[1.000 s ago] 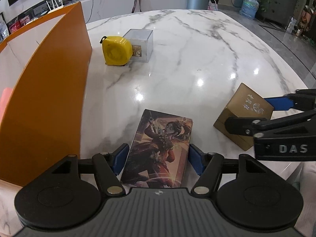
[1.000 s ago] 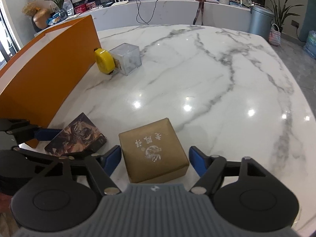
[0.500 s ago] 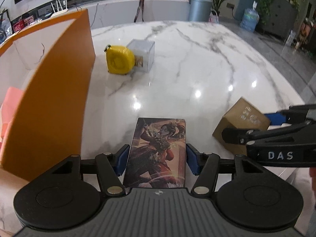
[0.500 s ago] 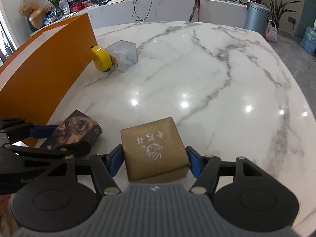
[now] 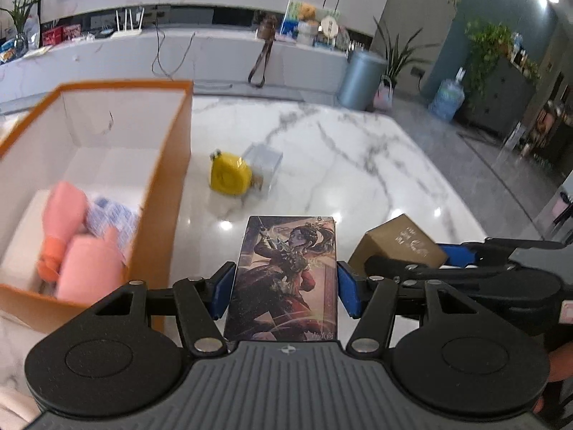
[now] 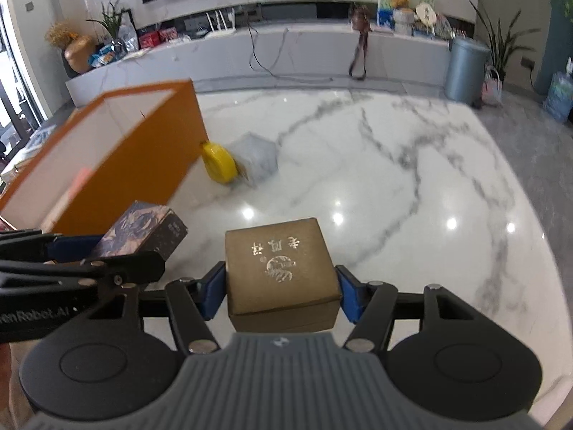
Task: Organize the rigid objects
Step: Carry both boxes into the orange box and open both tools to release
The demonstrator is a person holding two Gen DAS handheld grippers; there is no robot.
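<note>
Holding: my left gripper [image 5: 283,288] clamps the picture box [image 5: 284,279] beside the orange bin [image 5: 161,193]; my right gripper [image 6: 281,292] clamps the brown box [image 6: 281,272], both above the table [image 6: 412,186].

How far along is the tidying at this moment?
Partly done: pink items already lie in the orange box. In hand: the left gripper grips the illustrated box and the right gripper grips the brown box, both lifted. Left: the yellow tape measure and clear cube on the table.
</note>
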